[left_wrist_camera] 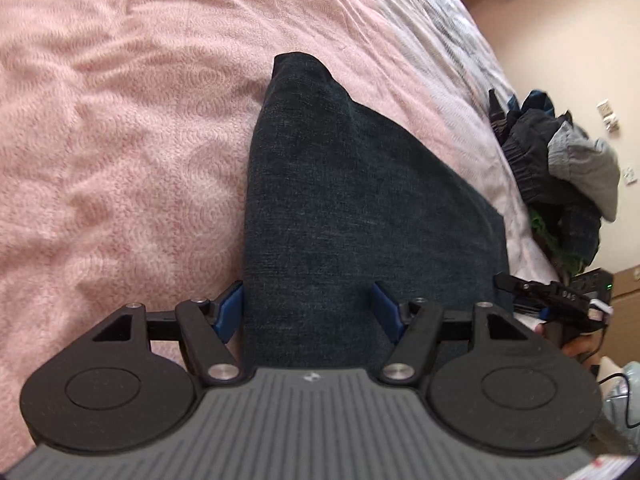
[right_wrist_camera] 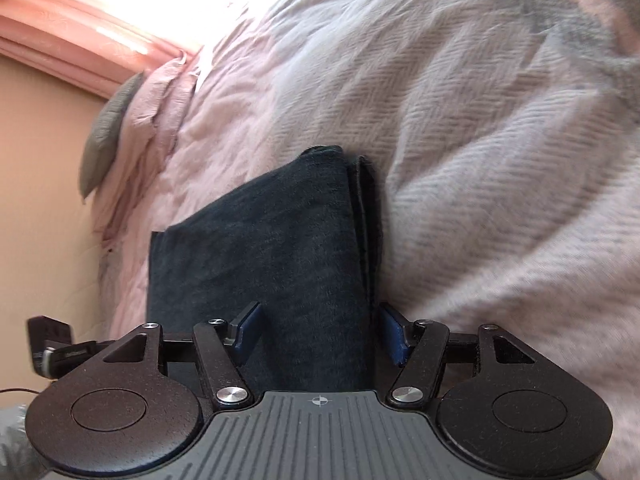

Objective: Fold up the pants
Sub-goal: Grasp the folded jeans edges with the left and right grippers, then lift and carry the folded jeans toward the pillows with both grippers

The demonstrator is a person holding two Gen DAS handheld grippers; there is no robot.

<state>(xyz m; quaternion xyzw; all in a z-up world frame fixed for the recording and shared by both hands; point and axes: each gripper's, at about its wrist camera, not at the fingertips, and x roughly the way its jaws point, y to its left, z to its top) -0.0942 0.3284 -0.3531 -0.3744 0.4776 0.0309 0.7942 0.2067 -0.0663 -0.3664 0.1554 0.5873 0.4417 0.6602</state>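
Dark teal pants (left_wrist_camera: pixel 340 200) lie folded lengthwise on the pink blanket (left_wrist_camera: pixel 120 140), narrowing to a far tip. My left gripper (left_wrist_camera: pixel 308 312) hovers low over their near end, open, its blue pads (left_wrist_camera: pixel 230 312) standing apart; one pad sits at the cloth's left edge, the other over the cloth. In the right wrist view the pants (right_wrist_camera: pixel 260 260) show stacked hems at the far end. My right gripper (right_wrist_camera: pixel 320 332) is open astride the cloth, and its pads (right_wrist_camera: pixel 394 336) do not pinch it. The right gripper (left_wrist_camera: pixel 552 300) also shows at the left view's right edge.
A heap of dark and grey clothes (left_wrist_camera: pixel 560 168) sits at the bed's right edge by the wall. A pale grey-pink cover (right_wrist_camera: pixel 480 160) spreads to the right of the pants. A grey cushion (right_wrist_camera: pixel 104 136) and pink curtain (right_wrist_camera: pixel 80 40) lie toward the far left.
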